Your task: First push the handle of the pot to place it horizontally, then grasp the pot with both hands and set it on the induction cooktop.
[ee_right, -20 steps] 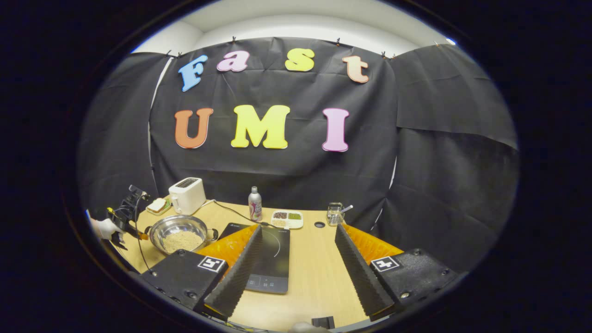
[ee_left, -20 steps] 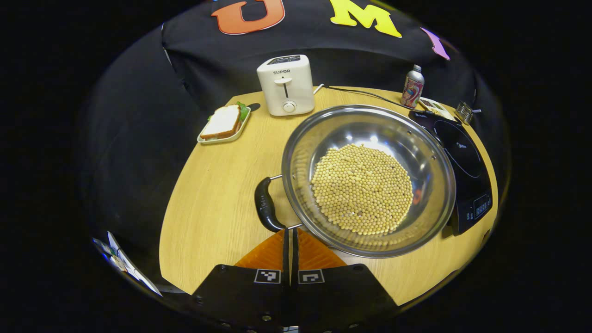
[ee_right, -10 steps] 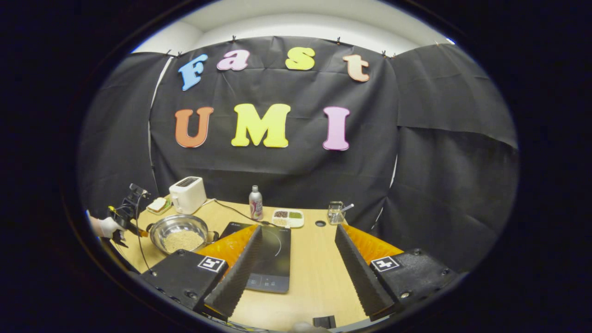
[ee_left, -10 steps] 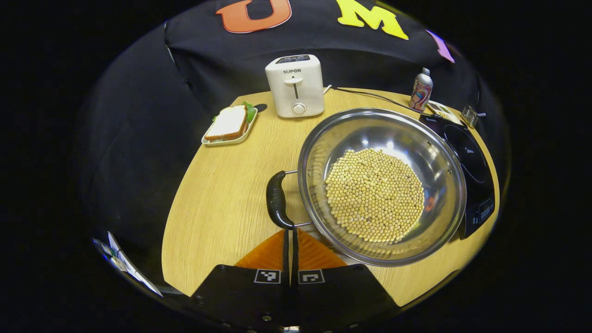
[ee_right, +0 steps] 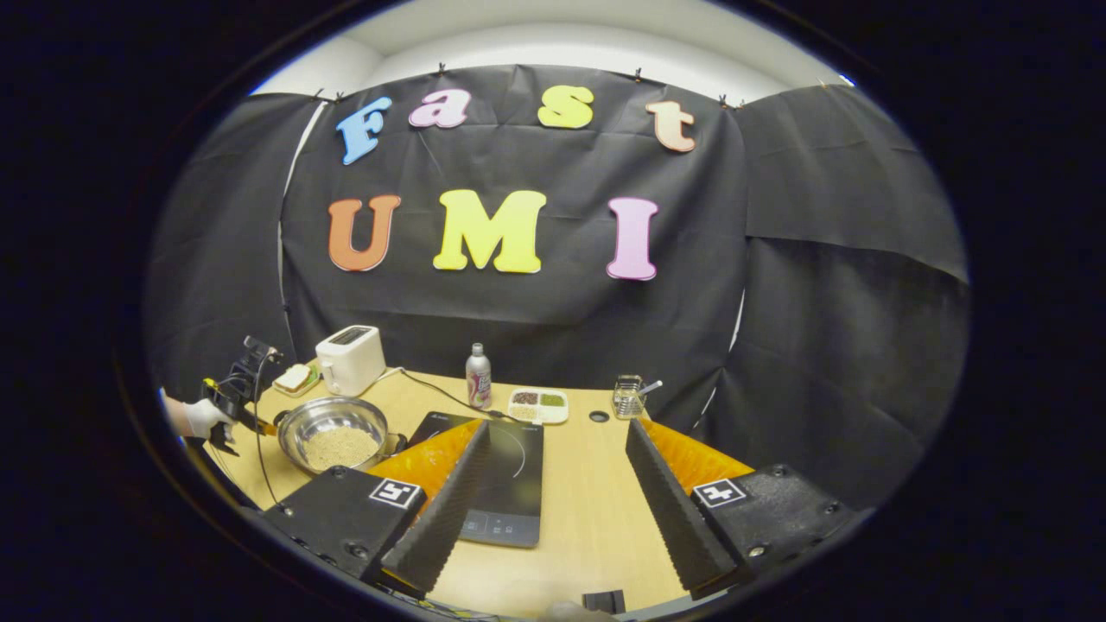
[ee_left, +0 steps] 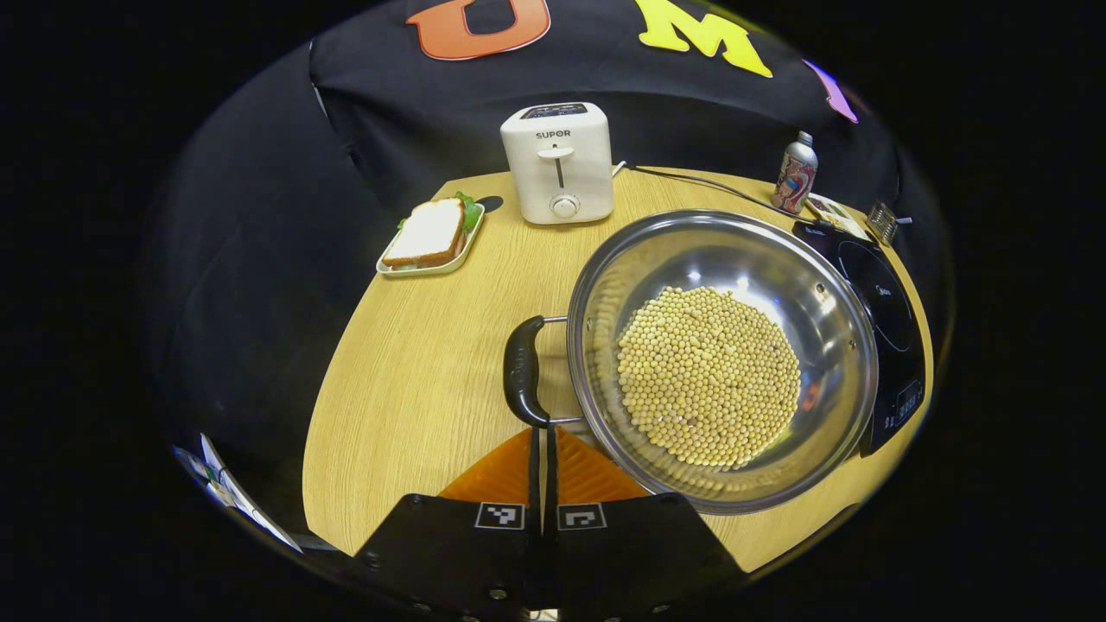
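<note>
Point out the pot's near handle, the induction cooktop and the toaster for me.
pot's near handle point(ee_left: 521, 371), left gripper view, middle of the grip
induction cooktop point(ee_right: 510, 471), right gripper view, glass top
toaster point(ee_left: 558, 164), left gripper view, front face

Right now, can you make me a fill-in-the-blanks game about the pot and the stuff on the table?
1. The pot is full of small yellow ____.
2. The left gripper has its fingers ____ together, right at the pot's black handle.
3. The sandwich lies on a tray beside the white ____.
4. The right gripper is ____, with the induction cooktop below it.

Missing words: beans; shut; toaster; open
</note>
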`<action>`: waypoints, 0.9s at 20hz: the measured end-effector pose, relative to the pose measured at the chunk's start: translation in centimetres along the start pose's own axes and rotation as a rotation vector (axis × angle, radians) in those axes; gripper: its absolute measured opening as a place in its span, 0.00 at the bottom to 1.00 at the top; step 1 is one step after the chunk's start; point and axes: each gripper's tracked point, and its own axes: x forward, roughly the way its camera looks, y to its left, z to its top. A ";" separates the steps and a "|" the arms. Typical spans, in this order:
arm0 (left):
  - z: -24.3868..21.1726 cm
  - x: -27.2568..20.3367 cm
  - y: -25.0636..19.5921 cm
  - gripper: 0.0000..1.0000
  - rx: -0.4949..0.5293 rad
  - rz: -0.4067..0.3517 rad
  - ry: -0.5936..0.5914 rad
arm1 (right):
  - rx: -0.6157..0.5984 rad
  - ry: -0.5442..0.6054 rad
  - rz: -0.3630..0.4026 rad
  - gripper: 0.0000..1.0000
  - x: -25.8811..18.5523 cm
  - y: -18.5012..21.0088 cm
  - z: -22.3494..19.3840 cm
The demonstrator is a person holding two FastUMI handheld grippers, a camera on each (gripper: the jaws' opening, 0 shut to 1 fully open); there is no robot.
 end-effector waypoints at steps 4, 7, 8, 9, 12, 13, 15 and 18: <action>0.3 0.3 0.1 0.00 0.003 -0.002 0.003 | 0.000 0.009 0.005 0.97 0.3 0.4 -0.2; 0.8 0.5 0.2 0.00 0.016 0.001 0.005 | -0.003 0.015 0.011 0.97 0.7 0.9 -0.3; 0.9 0.6 0.2 0.00 0.016 0.002 0.006 | -0.005 0.018 0.013 0.96 0.8 1.1 -0.4; 1.0 0.7 0.3 0.10 0.014 0.001 0.005 | -0.004 0.019 0.015 0.97 0.9 1.2 -0.4; 1.4 0.9 0.4 0.10 0.013 0.000 0.009 | -0.010 0.033 0.019 1.00 1.4 1.6 -0.8; 1.4 0.8 0.5 0.00 0.010 0.004 0.004 | -0.009 0.037 0.019 0.97 1.5 1.8 -0.8; 1.9 0.4 0.6 0.00 0.009 0.005 -0.022 | -0.007 0.053 0.022 0.97 2.2 2.3 -1.2; 2.3 -0.2 0.7 0.10 0.010 -0.006 -0.054 | -0.002 0.084 0.049 0.96 3.5 3.9 -2.1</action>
